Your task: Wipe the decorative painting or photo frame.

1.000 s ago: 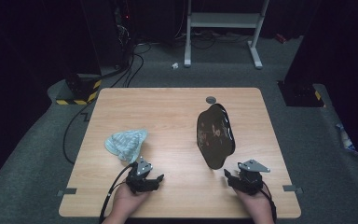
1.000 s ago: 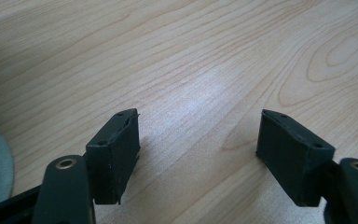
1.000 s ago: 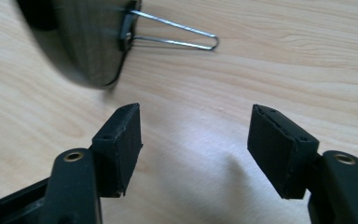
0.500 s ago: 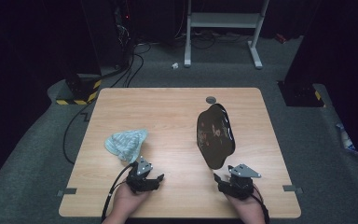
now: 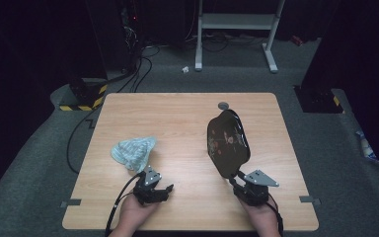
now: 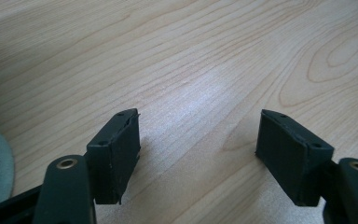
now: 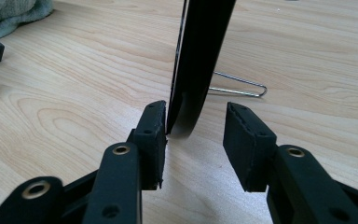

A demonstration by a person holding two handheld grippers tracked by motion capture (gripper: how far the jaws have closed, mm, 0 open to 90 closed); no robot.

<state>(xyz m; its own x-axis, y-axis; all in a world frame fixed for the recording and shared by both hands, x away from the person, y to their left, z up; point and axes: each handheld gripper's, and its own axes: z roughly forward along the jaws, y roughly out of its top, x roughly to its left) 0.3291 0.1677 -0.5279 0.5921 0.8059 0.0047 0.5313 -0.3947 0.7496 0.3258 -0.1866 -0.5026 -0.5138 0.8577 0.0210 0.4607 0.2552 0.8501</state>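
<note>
We judge the grasp under way — right gripper [image 7: 193, 140] fingers closing about the plate [image 5: 228, 142] edge, one pad touching, not yet clamped — left gripper [image 6: 198, 149] wide, empty; next, close fully.

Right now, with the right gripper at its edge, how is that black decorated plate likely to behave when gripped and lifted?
The black decorated plate looks thin and stiff, so it should keep its shape. It stands upright on a wire stand, so a sideways nudge could probably tip it. Its glossy rim may slip: the right gripper has been closing, with one pad touching and the other apart.
</note>
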